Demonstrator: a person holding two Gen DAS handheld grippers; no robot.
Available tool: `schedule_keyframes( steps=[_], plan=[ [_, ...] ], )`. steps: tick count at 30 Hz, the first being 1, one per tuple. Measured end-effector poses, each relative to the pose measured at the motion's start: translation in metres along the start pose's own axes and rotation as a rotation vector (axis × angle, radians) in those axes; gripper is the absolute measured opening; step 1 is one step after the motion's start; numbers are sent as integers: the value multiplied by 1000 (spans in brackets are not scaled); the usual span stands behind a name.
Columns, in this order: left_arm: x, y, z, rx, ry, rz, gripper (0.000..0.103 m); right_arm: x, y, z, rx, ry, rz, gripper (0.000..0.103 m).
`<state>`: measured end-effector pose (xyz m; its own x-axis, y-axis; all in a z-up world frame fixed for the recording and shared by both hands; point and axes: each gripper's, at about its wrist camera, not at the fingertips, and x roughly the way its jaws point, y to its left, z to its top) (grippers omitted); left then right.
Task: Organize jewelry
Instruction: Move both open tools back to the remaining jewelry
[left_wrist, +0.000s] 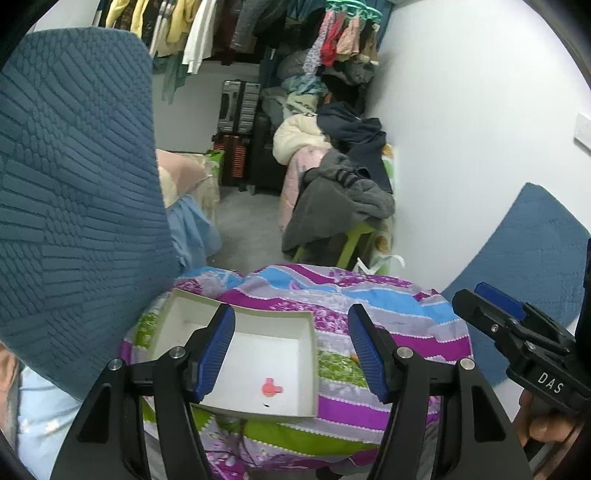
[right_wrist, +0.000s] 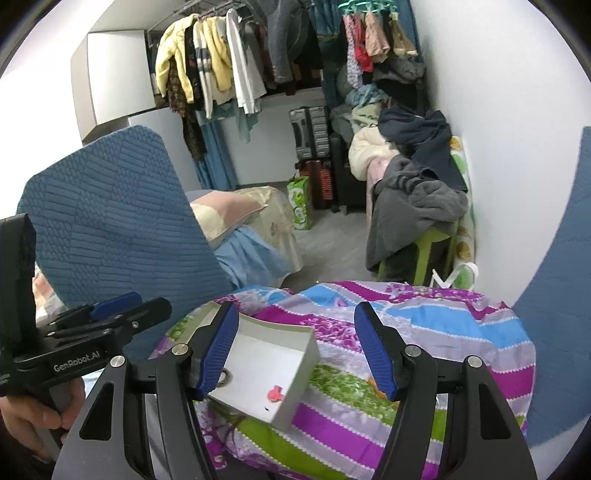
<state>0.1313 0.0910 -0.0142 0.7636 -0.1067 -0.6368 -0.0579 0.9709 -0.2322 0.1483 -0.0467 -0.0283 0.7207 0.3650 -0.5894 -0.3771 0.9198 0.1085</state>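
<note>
A shallow white box (left_wrist: 312, 369) (right_wrist: 303, 373) lies open on a round surface draped in a purple, blue and green floral cloth (left_wrist: 406, 325) (right_wrist: 424, 332). On the box floor lies a small pink jewelry piece (left_wrist: 269, 387) (right_wrist: 275, 393). In the right wrist view a pale ring-shaped piece (right_wrist: 226, 378) shows by the left finger. My left gripper (left_wrist: 291, 314) hangs above the box, open, with nothing between its blue pads. My right gripper (right_wrist: 295, 310) is also open and empty, above the box's right part. Each gripper shows at the edge of the other's view, held by a hand.
A blue quilted cushion (left_wrist: 74, 184) (right_wrist: 118, 221) stands close on the left, and another (left_wrist: 524, 251) leans on the white wall to the right. Beyond are a green stool piled with grey clothes (left_wrist: 343, 206), suitcases (left_wrist: 236, 107) and a rack of hanging clothes (right_wrist: 221, 66).
</note>
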Motion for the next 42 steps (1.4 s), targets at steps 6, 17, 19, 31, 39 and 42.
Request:
schedule_keyframes(
  steps=[6, 17, 19, 31, 39, 42],
  plan=[
    [0, -34, -15, 13, -3, -39, 64, -22, -24, -20, 25, -19, -32, 64],
    [22, -88, -48, 47, 40, -122, 64, -44, -72, -59, 65, -28, -123, 63],
    [29, -95, -54, 54, 58, -128, 64, -43, -79, -67, 75, -25, -139, 63],
    [75, -117, -95, 104, 104, -137, 64, -10, -117, -127, 106, 5, -193, 63],
    [129, -120, -110, 67, 190, -142, 62, 14, -162, -143, 177, 16, -235, 59],
    [153, -122, -116, 55, 226, -139, 62, 22, -173, -145, 189, 28, -259, 55]
  ],
)
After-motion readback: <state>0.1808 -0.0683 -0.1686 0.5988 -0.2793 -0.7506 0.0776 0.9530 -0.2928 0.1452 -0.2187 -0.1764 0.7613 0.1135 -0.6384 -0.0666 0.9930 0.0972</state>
